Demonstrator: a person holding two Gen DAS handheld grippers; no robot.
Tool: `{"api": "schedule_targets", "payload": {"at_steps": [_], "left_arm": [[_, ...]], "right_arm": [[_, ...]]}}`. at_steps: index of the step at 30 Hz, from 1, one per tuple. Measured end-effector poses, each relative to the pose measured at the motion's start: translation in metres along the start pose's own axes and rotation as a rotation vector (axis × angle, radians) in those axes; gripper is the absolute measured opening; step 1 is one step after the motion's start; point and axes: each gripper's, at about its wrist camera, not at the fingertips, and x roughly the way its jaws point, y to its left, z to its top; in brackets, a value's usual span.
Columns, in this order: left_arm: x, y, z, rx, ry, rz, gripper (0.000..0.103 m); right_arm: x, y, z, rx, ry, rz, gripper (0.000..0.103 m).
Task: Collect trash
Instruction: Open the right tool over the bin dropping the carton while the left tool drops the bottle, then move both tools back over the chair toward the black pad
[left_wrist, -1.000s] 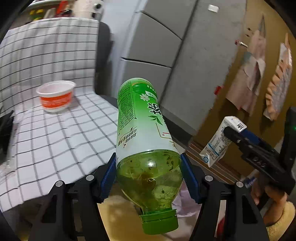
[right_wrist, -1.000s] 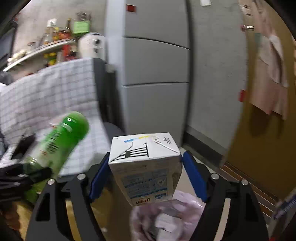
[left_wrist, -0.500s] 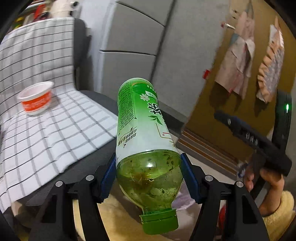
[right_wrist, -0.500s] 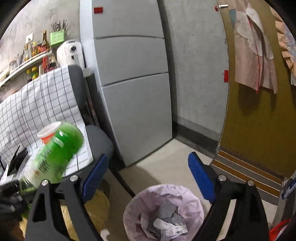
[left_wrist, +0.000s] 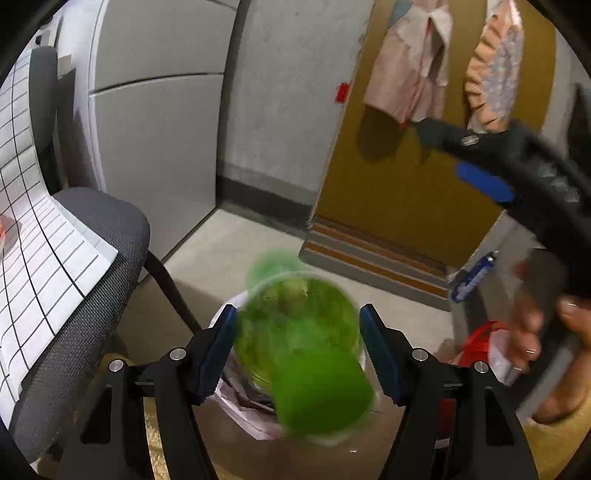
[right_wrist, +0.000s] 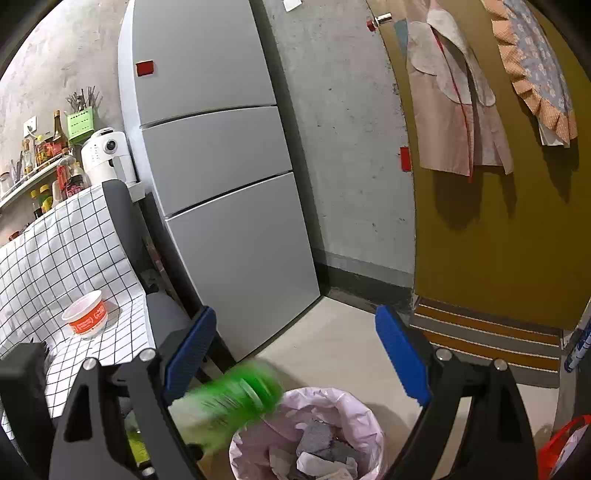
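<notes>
green bottle (left_wrist: 303, 354) blurred between left tool (left_wrist: 297, 349) pads, grip unclear, over bin (right_wrist: 306, 435), right tool (right_wrist: 295, 354) open, empty

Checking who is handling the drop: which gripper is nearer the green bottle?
Left. The green bottle sits between the left gripper fingers above the bin; the right gripper is empty, beside it.

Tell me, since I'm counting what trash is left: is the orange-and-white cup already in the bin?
No. The orange-and-white cup sits on the checked cloth over the chair, apart from the bin.
</notes>
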Motion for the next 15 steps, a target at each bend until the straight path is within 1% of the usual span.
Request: {"api": "schedule_targets", "payload": {"at_steps": [3, 6, 9, 12, 13, 15], "left_arm": [[-0.002, 0.009, -0.003, -0.028, 0.006, 0.009, 0.070], [-0.014, 0.020, -0.003, -0.051, -0.013, 0.053, 0.070], [-0.030, 0.038, -0.006, -0.098, -0.035, 0.105, 0.070], [-0.052, 0.058, -0.013, -0.143, -0.056, 0.172, 0.070], [-0.063, 0.066, -0.018, -0.157, -0.064, 0.208, 0.070], [-0.080, 0.078, -0.026, -0.186, -0.079, 0.249, 0.070]], "right_arm": [[0.004, 0.001, -0.002, -0.007, 0.015, 0.003, 0.086], [0.008, 0.008, -0.003, -0.006, 0.031, 0.024, 0.086], [0.008, 0.022, -0.003, -0.031, 0.033, 0.052, 0.086], [0.006, 0.040, -0.001, -0.062, 0.027, 0.083, 0.086], [0.005, 0.047, 0.000, -0.072, 0.025, 0.094, 0.086], [0.003, 0.065, 0.001, -0.103, 0.023, 0.120, 0.086]]}}
